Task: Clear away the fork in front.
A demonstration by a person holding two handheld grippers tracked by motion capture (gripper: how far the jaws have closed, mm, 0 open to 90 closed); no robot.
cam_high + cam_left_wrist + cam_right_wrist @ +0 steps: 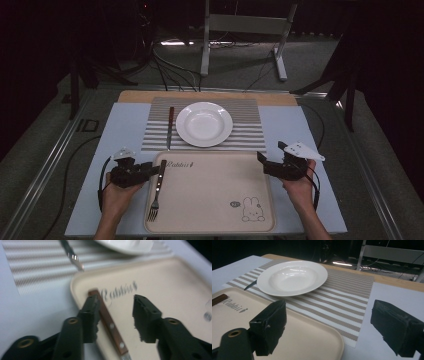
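Beige tray [215, 200] with a rabbit print sits at the near edge of the bench [115, 130]; behind it a striped placemat [247, 122] carries a white deep plate [204, 124], with a knife [170, 127] lying just left of the plate. A fork [157, 192] with a brown wooden handle lies along the tray's left side, tines toward the person. Left gripper [150, 169] is at the tray's left rim, jaws wide apart; in the left gripper view the handle runs just beside the left jaw, inside the gap, and I cannot tell whether it touches. Nothing is clamped. Right gripper [267, 161] hovers over the tray's far right corner, jaws also wide, holding nothing. Risks, as judged: the fork sits off-centre in the gap, so closing now could nudge the handle sideways or pinch it at one edge, letting it pivot and drop. The tray's raised rim may foul the lower jaw. A slip could skid the tray into the placemat.
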